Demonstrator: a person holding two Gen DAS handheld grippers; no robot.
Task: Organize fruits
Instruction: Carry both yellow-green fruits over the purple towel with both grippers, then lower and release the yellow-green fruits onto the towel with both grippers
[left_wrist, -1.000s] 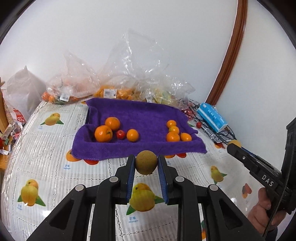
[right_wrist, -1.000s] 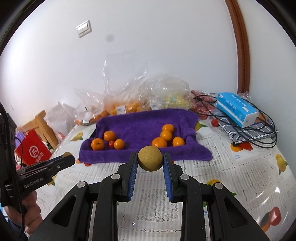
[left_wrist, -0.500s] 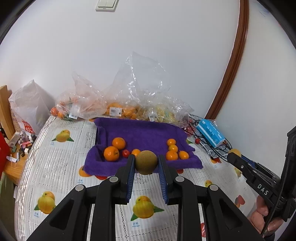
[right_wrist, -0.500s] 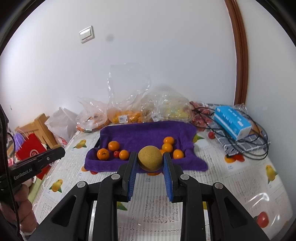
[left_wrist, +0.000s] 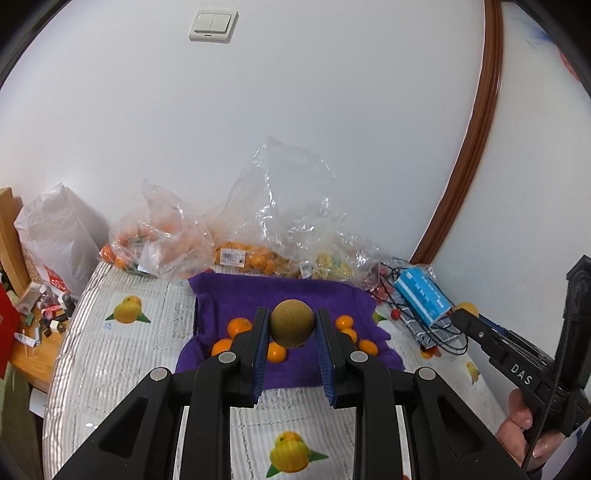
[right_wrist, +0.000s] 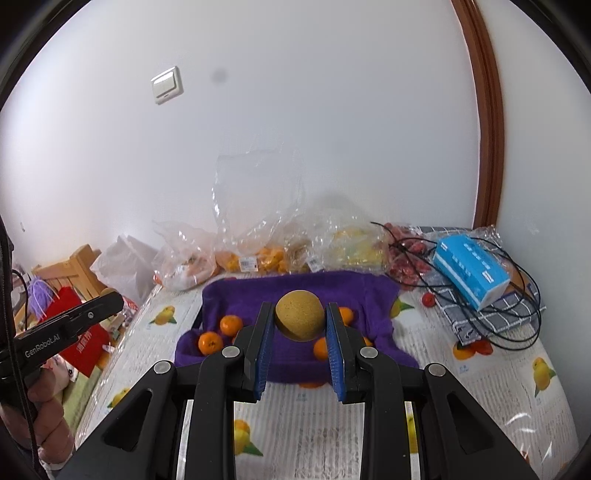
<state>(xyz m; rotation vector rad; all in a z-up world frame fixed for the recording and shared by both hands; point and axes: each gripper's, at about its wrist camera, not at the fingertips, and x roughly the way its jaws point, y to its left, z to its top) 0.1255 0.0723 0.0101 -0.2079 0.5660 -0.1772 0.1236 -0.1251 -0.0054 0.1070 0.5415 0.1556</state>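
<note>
Left wrist view, from the left: a white bag (left_wrist: 55, 236) at the table (left_wrist: 122, 354) edge, clear bags of fruit (left_wrist: 236, 254) along the wall, then the purple towel (left_wrist: 236, 295) with small oranges (left_wrist: 238, 326) on it. The left tool (left_wrist: 291, 328) is closed on a round brown fruit (left_wrist: 291, 324), pads pressed to its two sides, held in the air above the towel's near half. Further right lie a blue box (left_wrist: 423, 297) on a tangle of black cable, and the other tool in a hand (left_wrist: 524, 432) at the frame edge.

Right wrist view, from the left: the left hand (right_wrist: 44, 406) with its tool, a red bag (right_wrist: 79, 332), the towel again, then the right tool (right_wrist: 300, 321), likewise clamped on a second brown fruit (right_wrist: 300, 319) hanging over the oranges.

Both fruits are smooth balls gripped only at two narrow contact points near the fingertips. I judge the main risk is one rolling out of the pads if the hand tilts or jolts; it would drop among the oranges, scatter them, or bounce off the towel toward the table edge. Set down too close to the small fruit, either one could also knock the sorted groups together.
</note>
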